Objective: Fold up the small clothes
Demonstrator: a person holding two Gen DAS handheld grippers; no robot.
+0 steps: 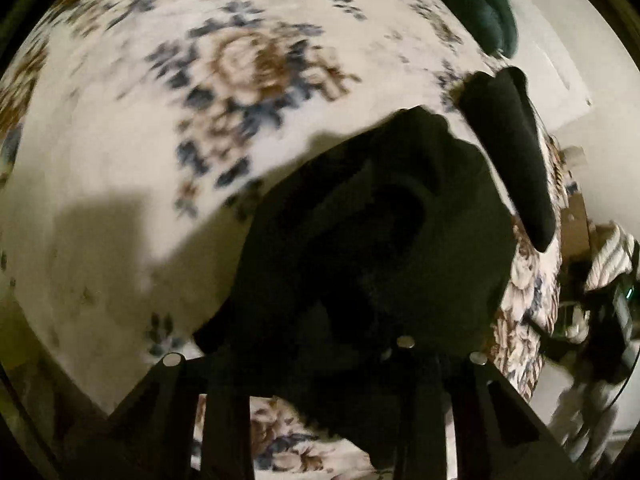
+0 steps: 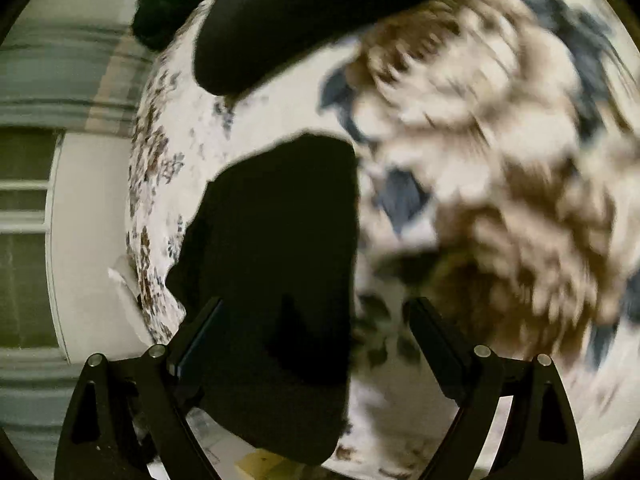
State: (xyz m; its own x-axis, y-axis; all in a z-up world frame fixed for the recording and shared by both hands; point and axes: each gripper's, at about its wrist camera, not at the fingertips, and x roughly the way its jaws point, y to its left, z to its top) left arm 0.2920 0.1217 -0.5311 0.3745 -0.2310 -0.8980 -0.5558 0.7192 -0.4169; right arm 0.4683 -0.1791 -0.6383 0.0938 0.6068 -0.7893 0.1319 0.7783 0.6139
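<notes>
The left gripper (image 1: pixel 320 364) has its two black fingers close together, and a bunched black cloth (image 1: pixel 372 248) sits right between them. The cloth covers the tips, so the fingers look clamped on it, with the cloth hanging out in front in soft lumps. It hides the middle of the left wrist view.

Past that cloth, up and to the right, lies a long black sock (image 1: pixel 512 148). It rests flat on the flowered blanket (image 1: pixel 120 128) and does not touch the bunched cloth. Farther up, at the top edge, is a dark green cloth (image 1: pixel 476 4). It lies apart from the sock.

The right gripper (image 2: pixel 316 344) has its two fingers spread wide apart and is holding nothing. A flat black cloth (image 2: pixel 276 272) lies on the flowered blanket (image 2: pixel 480 184) and reaches down between the two fingers, closer to the left one (image 2: pixel 200 332). The cloth's left edge lies just beside that finger, but the picture does not show if they touch. The right finger (image 2: pixel 436 340) is well away from it, over bare blanket.

At the top of the right wrist view lies another long black piece (image 2: pixel 320 20), apart from the flat cloth. A dark green cloth (image 2: pixel 168 4) peeks out just beside it at the top left.

Counted up: each view shows two black pieces and one green piece. There is one blanket, white with brown and blue flowers. Both pictures are blurry.
</notes>
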